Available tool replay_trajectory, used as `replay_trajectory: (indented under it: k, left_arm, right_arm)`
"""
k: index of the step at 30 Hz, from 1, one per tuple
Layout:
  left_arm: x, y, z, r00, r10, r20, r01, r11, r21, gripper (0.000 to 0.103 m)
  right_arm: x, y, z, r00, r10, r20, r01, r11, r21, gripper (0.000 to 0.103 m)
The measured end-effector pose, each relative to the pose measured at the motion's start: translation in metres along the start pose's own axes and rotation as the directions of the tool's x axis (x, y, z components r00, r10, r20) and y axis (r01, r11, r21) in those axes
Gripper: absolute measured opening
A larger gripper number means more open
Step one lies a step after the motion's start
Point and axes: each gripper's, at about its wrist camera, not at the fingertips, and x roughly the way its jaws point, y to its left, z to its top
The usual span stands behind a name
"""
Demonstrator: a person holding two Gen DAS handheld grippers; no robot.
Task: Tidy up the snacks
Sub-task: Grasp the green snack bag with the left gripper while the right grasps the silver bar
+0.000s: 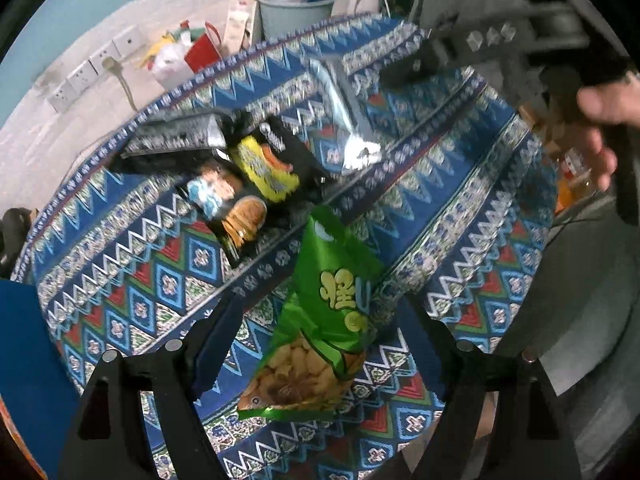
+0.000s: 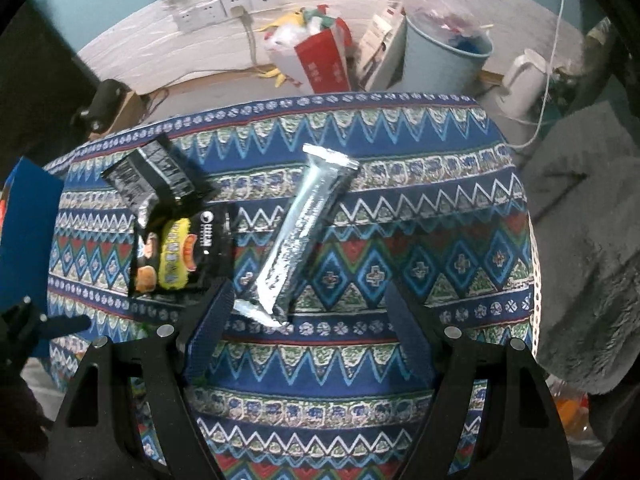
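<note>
A green snack bag (image 1: 320, 320) lies on the patterned tablecloth (image 1: 460, 208) between the wide-open fingers of my left gripper (image 1: 320, 344); no finger touches it. Beyond it lie a black-and-yellow snack bag (image 1: 264, 168), a black chip bag (image 1: 228, 208) and a dark grey packet (image 1: 176, 136). A long silver packet (image 2: 304, 224) lies in front of my open, empty right gripper (image 2: 308, 328), near its left finger. The black-and-yellow bag (image 2: 176, 256) and the dark packet (image 2: 152, 176) lie left of it. The right gripper also shows in the left wrist view (image 1: 440, 56).
A blue board (image 2: 28, 216) stands at the table's left edge. Behind the table are a blue-grey bin (image 2: 444, 56), a red bag (image 2: 324, 60), a white kettle (image 2: 520, 84) and wall sockets (image 2: 224, 8). A grey blanket (image 2: 580, 240) lies to the right.
</note>
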Motion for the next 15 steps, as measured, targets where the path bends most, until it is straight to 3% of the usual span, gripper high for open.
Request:
replay_trajectory:
  k: [5,6,8,15]
  left_arm:
    - [0.021,0.006,-0.002,0.999,0.001,-0.039,-0.001,1.000,0.007,0.080]
    - [0.024,0.007,-0.003,0.999,-0.004,-0.046,0.004,1.000,0.006,0.077]
    - [0.029,0.010,-0.004,0.998,-0.029,-0.061,0.029,1.000,0.001,0.051]
    - [0.021,0.023,-0.012,1.000,0.013,-0.027,-0.013,1.000,-0.006,0.039]
  right_arm:
    - [0.005,-0.002,0.002,1.000,-0.002,-0.007,0.002,1.000,0.002,0.078]
    - [0.007,-0.001,0.003,1.000,-0.002,-0.010,0.002,1.000,0.000,0.078]
    - [0.011,0.000,0.003,1.000,-0.004,-0.015,0.004,1.000,-0.004,0.078]
    - [0.033,0.007,0.010,0.999,-0.032,-0.035,0.031,0.999,-0.018,0.078]
